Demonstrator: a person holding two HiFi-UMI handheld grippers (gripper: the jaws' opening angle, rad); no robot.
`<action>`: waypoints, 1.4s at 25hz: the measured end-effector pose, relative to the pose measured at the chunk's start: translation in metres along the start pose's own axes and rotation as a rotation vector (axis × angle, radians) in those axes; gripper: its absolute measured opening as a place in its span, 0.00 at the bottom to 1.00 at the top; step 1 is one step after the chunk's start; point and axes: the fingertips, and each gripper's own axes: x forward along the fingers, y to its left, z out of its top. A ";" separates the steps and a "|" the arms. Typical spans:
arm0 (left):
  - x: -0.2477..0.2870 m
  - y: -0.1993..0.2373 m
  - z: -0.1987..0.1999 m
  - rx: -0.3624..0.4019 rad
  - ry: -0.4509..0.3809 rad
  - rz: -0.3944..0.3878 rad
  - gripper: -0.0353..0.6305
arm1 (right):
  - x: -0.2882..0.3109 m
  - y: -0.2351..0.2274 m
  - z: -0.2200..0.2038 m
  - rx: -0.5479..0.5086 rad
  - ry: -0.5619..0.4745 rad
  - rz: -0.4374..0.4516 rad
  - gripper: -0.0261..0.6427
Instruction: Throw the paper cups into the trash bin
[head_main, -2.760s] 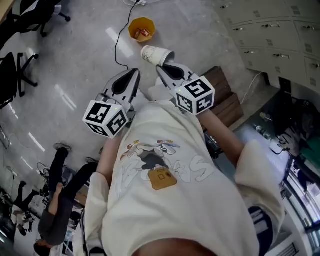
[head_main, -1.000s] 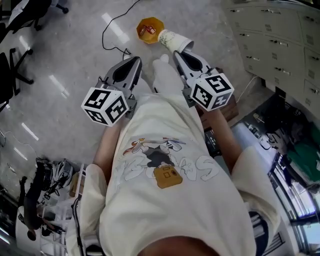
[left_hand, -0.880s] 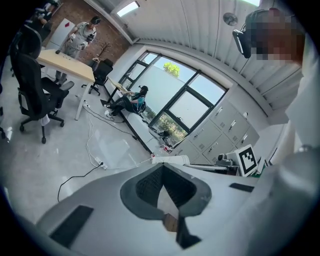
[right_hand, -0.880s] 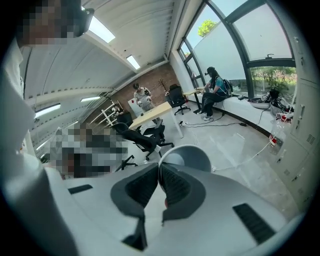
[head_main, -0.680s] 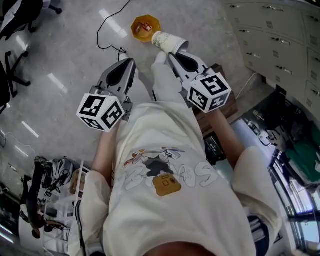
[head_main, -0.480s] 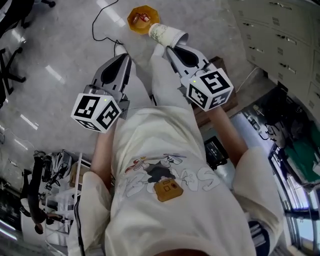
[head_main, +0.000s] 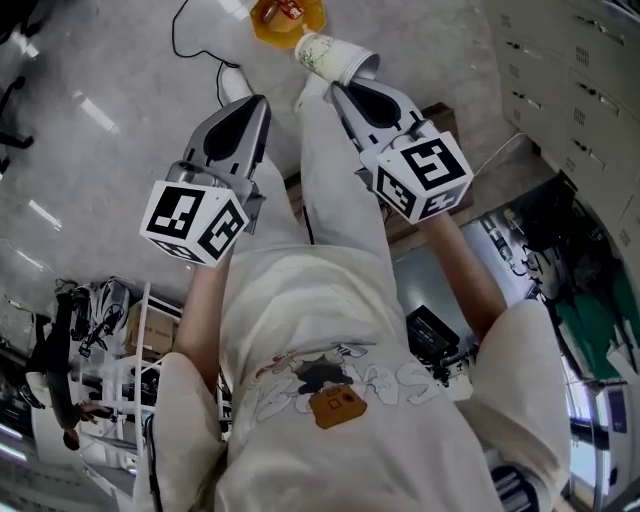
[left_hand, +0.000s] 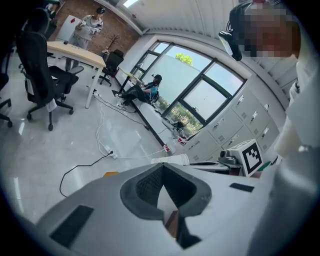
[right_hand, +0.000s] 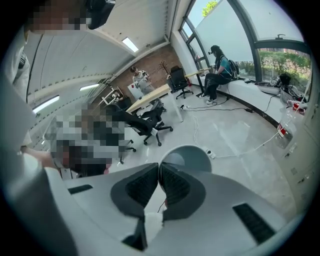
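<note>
Okay, so the paper cup (head_main: 328, 55) is pinched by its rim in the right tool (head_main: 341, 88), with the jaws closed down on the cup wall. In the right gripper view the rim is seen poking up just past the pads. The left tool (head_main: 261, 101) is shut with nothing in it and is held beside the right one, a bit apart.

The cup is tipped on its side, base pointing away from the person. In the head view that base overlaps the near rim of the small orange trash bin (head_main: 287, 14) on the floor, which is half cut off by the top edge of the view. How high the cup hangs above the bin can't be told.

For a clean drop, the cup should probably be carried a little further, so it's centred over the opening before the jaws are let go. A light cup released right at the rim could easily bounce off. 1 red and white item is seen inside the bin.
</note>
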 end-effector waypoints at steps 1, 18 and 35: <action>0.005 0.006 -0.003 0.000 0.006 0.004 0.06 | 0.009 -0.004 -0.004 -0.002 0.006 0.000 0.08; 0.097 0.107 -0.063 -0.044 0.061 0.055 0.06 | 0.124 -0.079 -0.077 0.008 0.076 -0.012 0.08; 0.213 0.166 -0.132 -0.027 0.092 0.093 0.06 | 0.217 -0.172 -0.157 -0.022 0.094 -0.033 0.08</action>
